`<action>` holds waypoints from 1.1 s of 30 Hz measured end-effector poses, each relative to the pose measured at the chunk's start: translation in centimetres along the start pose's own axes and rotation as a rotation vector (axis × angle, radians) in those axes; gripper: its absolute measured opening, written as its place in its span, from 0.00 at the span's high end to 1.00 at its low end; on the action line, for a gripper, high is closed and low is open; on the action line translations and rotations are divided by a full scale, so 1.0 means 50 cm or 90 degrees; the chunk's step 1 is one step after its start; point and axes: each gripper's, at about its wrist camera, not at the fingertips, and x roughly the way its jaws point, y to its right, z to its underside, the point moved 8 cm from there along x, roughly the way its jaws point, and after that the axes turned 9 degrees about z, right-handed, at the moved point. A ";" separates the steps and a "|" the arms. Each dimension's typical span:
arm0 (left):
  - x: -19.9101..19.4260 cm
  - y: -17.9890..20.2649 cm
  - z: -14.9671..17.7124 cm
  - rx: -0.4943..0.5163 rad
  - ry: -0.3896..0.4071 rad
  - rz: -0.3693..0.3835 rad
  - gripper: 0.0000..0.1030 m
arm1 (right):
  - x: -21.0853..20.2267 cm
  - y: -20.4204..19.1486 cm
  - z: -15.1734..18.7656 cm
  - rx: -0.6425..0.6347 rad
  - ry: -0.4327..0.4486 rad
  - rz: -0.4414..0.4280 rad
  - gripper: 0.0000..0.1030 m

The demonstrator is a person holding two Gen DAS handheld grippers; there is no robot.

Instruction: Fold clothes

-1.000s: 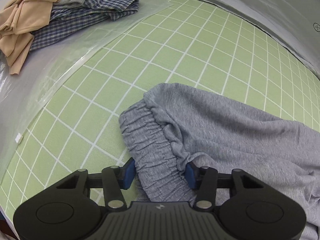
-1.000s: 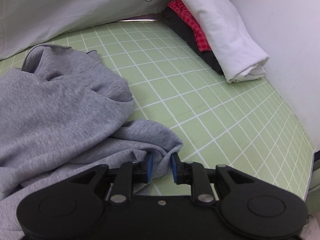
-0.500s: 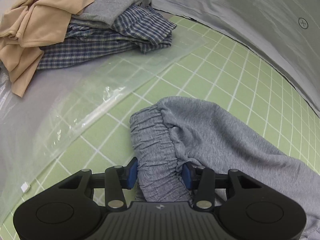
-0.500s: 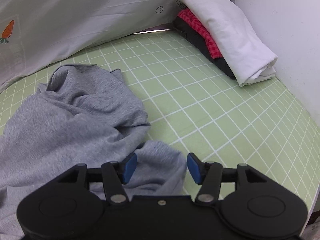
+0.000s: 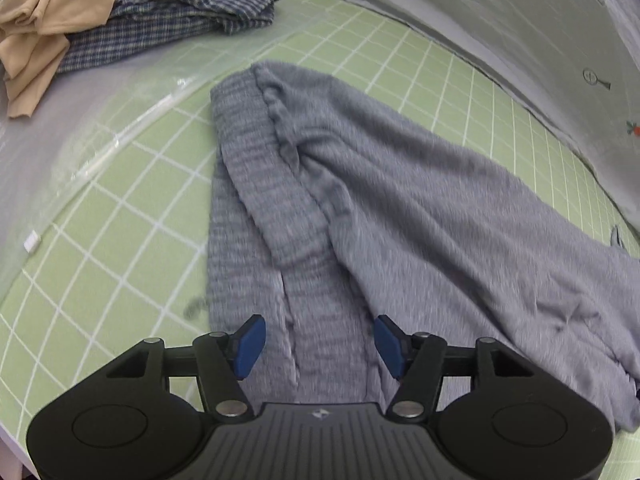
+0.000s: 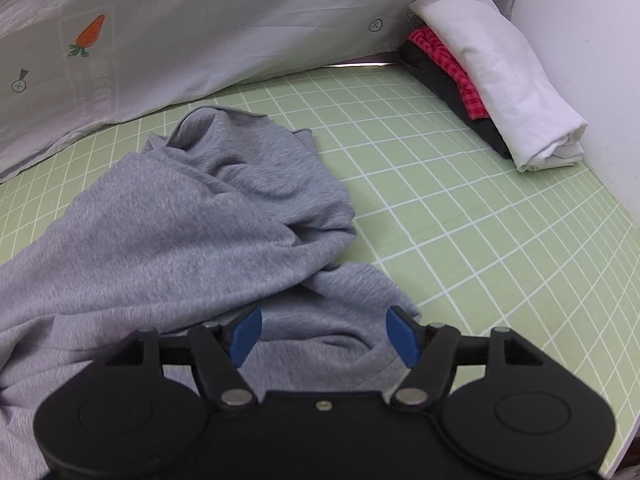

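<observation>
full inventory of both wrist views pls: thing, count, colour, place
grey sweatpants: 1, grey, spread on the mat, waistband end by the left gripper
grid mat: 1, green with white lines, under everything
unfolded pile: 1, tan, grey and blue plaid, far left
folded stack: 1, white over red check over black, far right
carrot-print sheet: 1, pale grey, along the back
left gripper: 1, black with blue pads, open over waistband
right gripper: 1, same, open over the other end

The left gripper [image 5: 320,346] has its blue-padded fingers [image 5: 250,346] spread wide, with the ribbed waistband of grey sweatpants [image 5: 360,200] lying between them, blurred. The garment stretches ahead and rightward over a green grid mat [image 5: 120,248]. Beyond the left finger sits a pile of clothes [image 5: 120,20].
</observation>
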 end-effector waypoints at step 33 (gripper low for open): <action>-0.205 -0.231 0.036 -0.180 0.178 -0.090 0.63 | -0.064 0.027 0.084 0.004 -0.001 -0.047 0.32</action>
